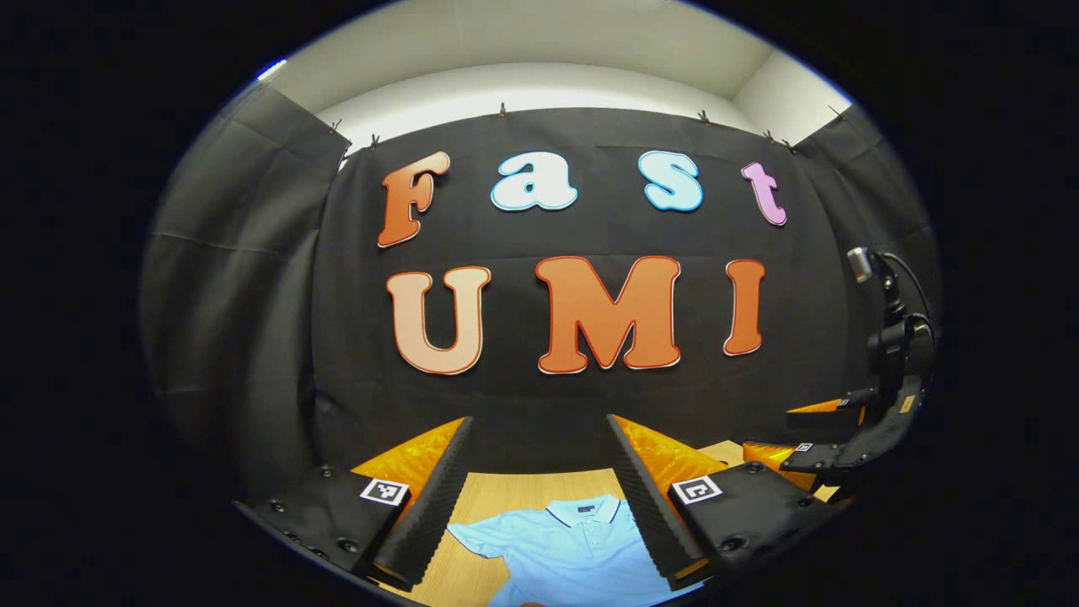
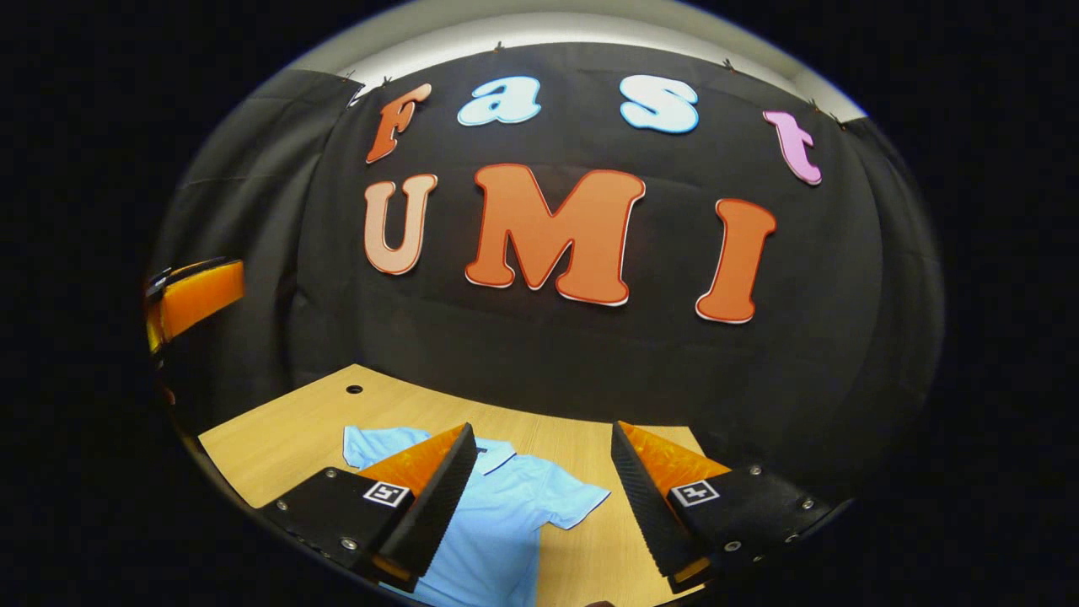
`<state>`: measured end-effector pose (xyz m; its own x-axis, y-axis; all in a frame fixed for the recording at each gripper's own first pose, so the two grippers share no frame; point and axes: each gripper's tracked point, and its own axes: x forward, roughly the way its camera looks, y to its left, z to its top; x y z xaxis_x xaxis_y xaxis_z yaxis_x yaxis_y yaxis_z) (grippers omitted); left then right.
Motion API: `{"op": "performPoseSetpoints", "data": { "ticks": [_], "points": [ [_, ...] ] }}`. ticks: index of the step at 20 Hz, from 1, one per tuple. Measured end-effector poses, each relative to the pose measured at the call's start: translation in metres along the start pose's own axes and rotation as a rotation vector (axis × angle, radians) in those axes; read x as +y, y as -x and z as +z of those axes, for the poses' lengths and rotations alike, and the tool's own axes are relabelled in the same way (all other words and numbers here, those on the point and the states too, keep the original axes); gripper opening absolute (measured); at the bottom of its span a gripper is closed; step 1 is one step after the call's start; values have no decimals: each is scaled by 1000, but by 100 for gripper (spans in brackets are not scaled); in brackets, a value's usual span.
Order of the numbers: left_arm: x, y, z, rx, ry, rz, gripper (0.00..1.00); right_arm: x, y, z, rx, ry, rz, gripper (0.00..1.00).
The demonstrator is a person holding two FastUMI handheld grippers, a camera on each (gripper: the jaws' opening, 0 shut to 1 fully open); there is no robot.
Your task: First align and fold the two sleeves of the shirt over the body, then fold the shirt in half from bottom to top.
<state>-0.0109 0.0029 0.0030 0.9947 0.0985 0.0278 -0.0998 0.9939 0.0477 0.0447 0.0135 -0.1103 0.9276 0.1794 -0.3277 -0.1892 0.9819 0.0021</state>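
Both grippers, left gripper [image 1: 539, 489] and right gripper [image 2: 539, 497], hover jaws apart above shirt [image 1: 573, 548], flat near table [image 2: 278, 438] far edge. Pinch each sleeve at cuff, fold inward evenly.

Parts of the shirt and table that can't be seen

In the left gripper view, the blue shirt [image 1: 573, 548] is cut off at the bottom edge, and the left gripper's [image 1: 539, 497] fingers cover its right sleeve. In the right gripper view, one finger of the right gripper [image 2: 539, 506] covers part of the collar, and the shirt's lower part runs out of the picture. The wooden table [image 2: 278, 438] has a small dark hole [image 2: 354, 389], too tiny to make out.
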Motion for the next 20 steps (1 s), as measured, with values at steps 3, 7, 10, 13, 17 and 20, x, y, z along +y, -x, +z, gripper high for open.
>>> {"op": "performPoseSetpoints", "data": {
  "ticks": [3, 7, 10, 13, 17, 20],
  "points": [
    [2, 1, 1, -2, -29, 54, 98, -14, -26, -17, 54, 0, 2, 97],
    [1, 6, 18, -49, -51, 108, 99, -33, -58, -43, 141, -25, 9, 97],
    [-2, 6, 23, -57, -64, 128, 99, -40, -80, -66, 239, -84, 24, 94],
    [0, 2, 19, -47, -73, 139, 100, -44, -98, -83, 304, -101, 19, 90],
    [9, -22, 13, -52, -87, 136, 100, -44, -117, -111, 433, -149, -3, 90],
    [13, -50, 7, -69, -93, 104, 100, -44, -132, -137, 544, -209, -33, 88]
  ]
}}
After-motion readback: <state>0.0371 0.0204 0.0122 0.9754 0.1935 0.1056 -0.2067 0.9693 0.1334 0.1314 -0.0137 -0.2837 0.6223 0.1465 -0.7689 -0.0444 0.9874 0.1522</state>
